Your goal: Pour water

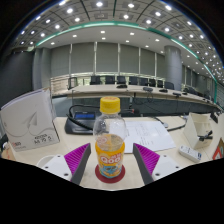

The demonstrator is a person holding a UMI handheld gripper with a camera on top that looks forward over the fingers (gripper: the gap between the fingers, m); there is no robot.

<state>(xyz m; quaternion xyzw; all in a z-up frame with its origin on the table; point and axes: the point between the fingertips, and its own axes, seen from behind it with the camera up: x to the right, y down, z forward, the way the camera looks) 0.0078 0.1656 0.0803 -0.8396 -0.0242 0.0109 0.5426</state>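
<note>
One bottle (110, 140) is all you have of the task so far: clear plastic, yellow cap still screwed on, a bright orange-and-pink label round the lower half, standing upright at lower centre of the frame. It sits on a small dark red coaster (110, 177) on the tabletop (150, 135). Your tool (110, 160) is spread apart, one magenta pad (76, 156) on either side of the bottle, with a visible gap on both sides; nothing is clamped yet.

Status, as judged: the pour has not begun. The cap is on, the bottle is vertical and resting on its own base. Left to do: close on the bottle, lift, deal with the cap, tilt over a receiving vessel. No cup or glass shows anywhere in the frame, so you will have to find one.

Outward from the bottle: loose white papers (150, 132) at centre right, an upright white placard (30, 118) at left, a white device (200, 130) at right. Beyond, rows of desks and chairs (110, 80) across the upper middle, under a ceiling of spot lights.
</note>
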